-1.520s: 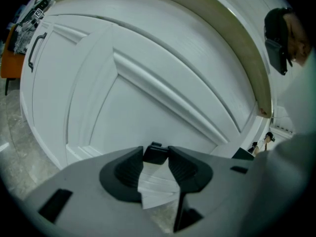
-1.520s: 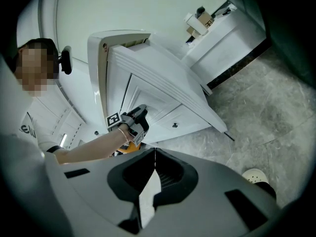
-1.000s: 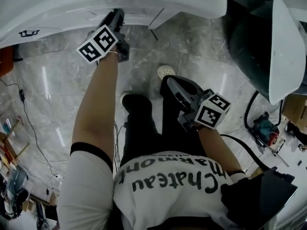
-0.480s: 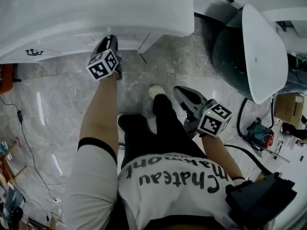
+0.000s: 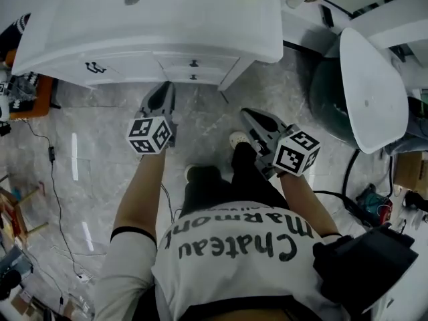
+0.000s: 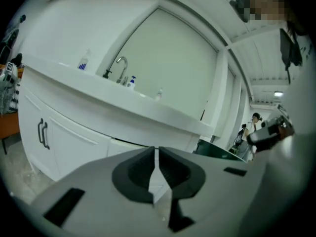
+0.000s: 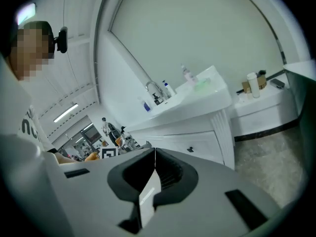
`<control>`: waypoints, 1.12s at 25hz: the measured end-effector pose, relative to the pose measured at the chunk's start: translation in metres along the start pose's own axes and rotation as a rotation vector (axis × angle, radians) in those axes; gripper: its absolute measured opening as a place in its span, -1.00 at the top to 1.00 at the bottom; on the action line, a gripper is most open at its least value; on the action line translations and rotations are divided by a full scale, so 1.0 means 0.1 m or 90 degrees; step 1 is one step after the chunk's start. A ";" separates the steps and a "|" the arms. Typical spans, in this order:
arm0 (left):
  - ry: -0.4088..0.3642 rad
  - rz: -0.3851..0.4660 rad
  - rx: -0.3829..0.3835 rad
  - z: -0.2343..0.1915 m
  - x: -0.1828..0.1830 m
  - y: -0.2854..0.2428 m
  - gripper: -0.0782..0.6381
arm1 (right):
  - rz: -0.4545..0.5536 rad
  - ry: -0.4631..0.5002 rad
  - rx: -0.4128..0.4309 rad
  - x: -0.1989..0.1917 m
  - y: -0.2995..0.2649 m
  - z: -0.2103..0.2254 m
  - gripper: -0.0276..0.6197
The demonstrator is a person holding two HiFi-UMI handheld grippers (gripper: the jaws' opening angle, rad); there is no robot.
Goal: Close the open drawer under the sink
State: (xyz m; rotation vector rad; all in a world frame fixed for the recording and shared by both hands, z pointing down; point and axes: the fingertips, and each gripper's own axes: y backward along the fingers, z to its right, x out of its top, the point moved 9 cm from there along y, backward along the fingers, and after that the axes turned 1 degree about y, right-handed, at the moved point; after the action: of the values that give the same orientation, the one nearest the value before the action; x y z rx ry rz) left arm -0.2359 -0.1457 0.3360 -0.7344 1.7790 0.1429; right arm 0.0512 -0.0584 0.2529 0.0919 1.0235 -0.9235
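The white vanity (image 5: 154, 42) with the sink stands at the top of the head view. Its two drawer fronts (image 5: 194, 70) with dark knobs look flush with the cabinet face. My left gripper (image 5: 162, 89) hovers just in front of them, apart from the cabinet. Its jaws have just been closing and now meet with nothing between them (image 6: 155, 150). My right gripper (image 5: 247, 114) hangs further right over the floor, jaws together and empty (image 7: 154, 152). The right gripper view shows a drawer knob (image 7: 190, 149) and the left gripper (image 7: 107, 152).
A dark tub with a white rim (image 5: 371, 89) stands at the right. Cables (image 5: 57, 199) trail over the marble floor at left, and tools (image 5: 374, 204) lie at lower right. The person's feet (image 5: 238, 140) are below the grippers. People (image 6: 254, 122) stand in the background.
The left gripper has drawn back from under the counter edge, where it was at the cabinet front. Both grippers have risen, and the whole vanity front has come into view.
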 end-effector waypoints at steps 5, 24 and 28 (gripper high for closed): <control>0.012 0.039 -0.032 0.23 0.44 0.76 0.70 | 0.019 0.041 0.024 0.21 -0.11 -0.44 0.88; 0.098 0.160 -0.098 0.79 1.55 2.45 0.70 | 0.080 0.101 0.127 0.70 0.17 -1.39 0.88; 0.062 0.157 -0.078 0.89 1.57 2.59 0.71 | 0.096 0.138 0.126 0.78 0.25 -1.47 0.88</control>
State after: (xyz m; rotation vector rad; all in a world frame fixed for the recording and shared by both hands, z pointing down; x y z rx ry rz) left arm -0.3280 0.0367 0.0955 -0.6147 1.9646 0.3906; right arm -0.0180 -0.0220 0.1036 0.4374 1.1066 -0.8883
